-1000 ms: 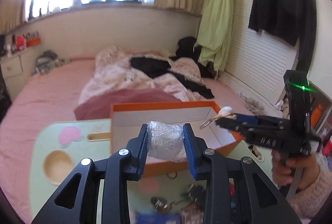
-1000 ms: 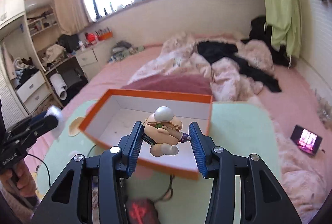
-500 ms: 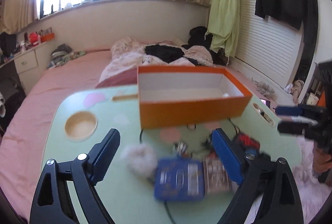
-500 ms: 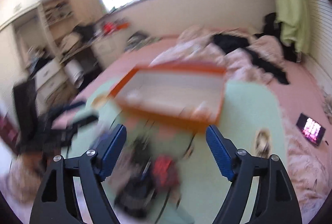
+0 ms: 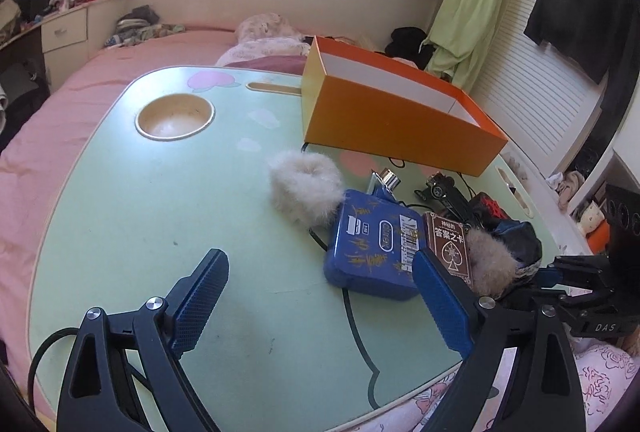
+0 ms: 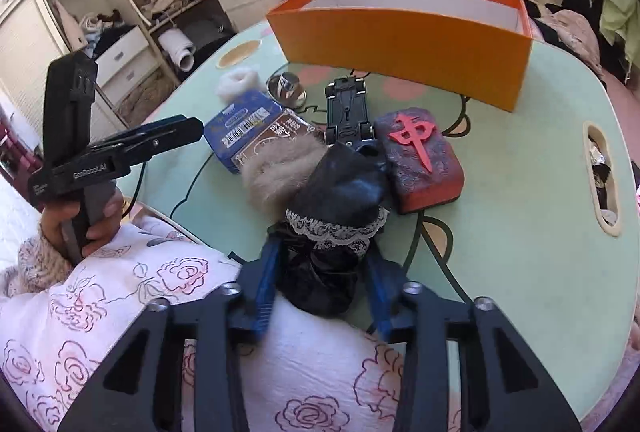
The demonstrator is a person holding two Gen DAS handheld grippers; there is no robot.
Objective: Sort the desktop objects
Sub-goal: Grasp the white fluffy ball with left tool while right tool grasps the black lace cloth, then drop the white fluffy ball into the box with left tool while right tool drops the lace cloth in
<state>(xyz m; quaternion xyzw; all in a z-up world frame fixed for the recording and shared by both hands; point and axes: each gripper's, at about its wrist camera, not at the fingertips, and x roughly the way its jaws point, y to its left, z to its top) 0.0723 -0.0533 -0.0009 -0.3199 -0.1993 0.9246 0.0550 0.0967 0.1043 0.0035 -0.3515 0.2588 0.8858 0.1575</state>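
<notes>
- Straddling the black lace-trimmed pouch (image 6: 336,232) at the table's near edge, my right gripper (image 6: 320,296) has one blue pad on each side of it; I cannot tell whether the pads press it yet.
- I judge the pouch soft, light and crinkly, like thin leatherette. It will deform, so I would pinch low across the bunched body below the lace, not the frilled rim.
- My left gripper (image 5: 320,312) hangs over bare green table (image 5: 160,232) with jaws wide and nothing between them.
- Just ahead of it lies the blue tin (image 5: 372,244), flat, rigid and probably slick; grip across its short sides.
- Beside that, the brown card box (image 5: 448,244) is stiff and light, and partly under a beige fur scrunchie (image 6: 280,167), which is fluffy and easy anywhere.
- The red mahjong-tile block (image 6: 420,159) looks dense; take it across its narrow width.
- Farther on, the black toy car (image 6: 348,111) lies upside down and the white fur scrunchie (image 5: 304,187) sits near it.
- The orange box (image 6: 400,31) stands open at the far side.
</notes>
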